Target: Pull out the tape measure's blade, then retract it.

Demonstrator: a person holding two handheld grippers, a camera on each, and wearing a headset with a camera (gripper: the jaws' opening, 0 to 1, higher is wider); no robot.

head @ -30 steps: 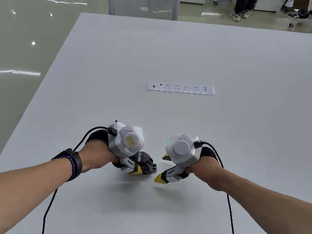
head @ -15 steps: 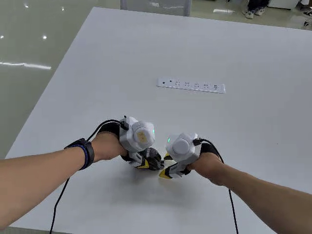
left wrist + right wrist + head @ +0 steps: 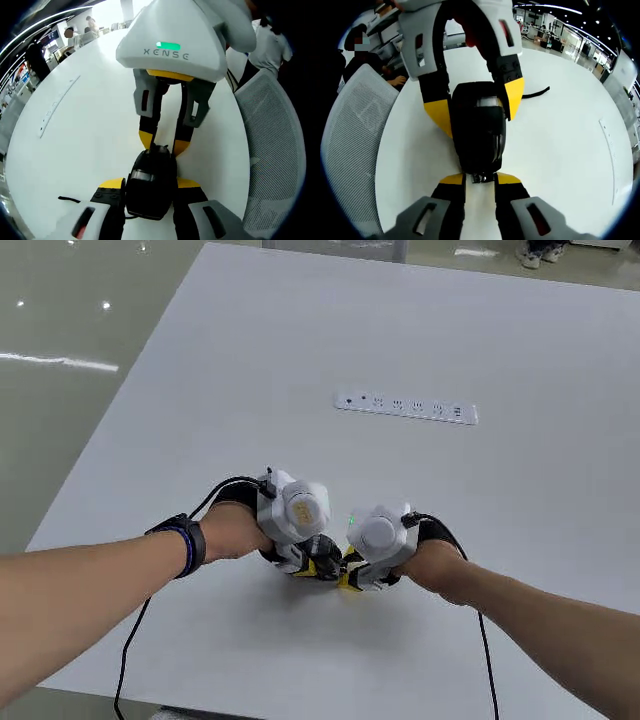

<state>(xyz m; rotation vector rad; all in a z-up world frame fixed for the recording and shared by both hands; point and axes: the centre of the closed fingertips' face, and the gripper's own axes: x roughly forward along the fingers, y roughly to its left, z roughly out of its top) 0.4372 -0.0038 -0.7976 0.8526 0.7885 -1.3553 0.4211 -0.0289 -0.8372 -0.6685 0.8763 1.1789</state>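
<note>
A black tape (image 3: 150,187) sits low on a white desk (image 3: 300,360), caught between two hand-held grippers that meet nose to nose in the lower centre of the head view. The left gripper (image 3: 477,106) is clamped across the tape's case, one yellow-tipped finger on each flat side, as both gripper views show. The case lies just over the desk; whether it rests on the surface cannot be told.

Facing it, the right gripper (image 3: 164,142) is set narrow, its two yellow tips close on either side of the small metal hook (image 3: 479,177) at the mouth of the case. Whether they actually pinch the hook cannot be told. No length of blade is visible outside the case.

A person's bare forearms reach in from the bottom corners of the head view, a dark wristband (image 3: 188,543) on the left wrist. A black cable (image 3: 135,640) loops from the left gripper back toward the lower left edge of the frame, and another trails along the right forearm.

Well beyond the grippers, toward the upper right of the head view, a white power strip (image 3: 405,407) lies flat on the desk. A grey mesh chair (image 3: 272,140) stands at the desk's near edge, on the right of the left gripper view. A glossy floor shows along the left of the head view.
</note>
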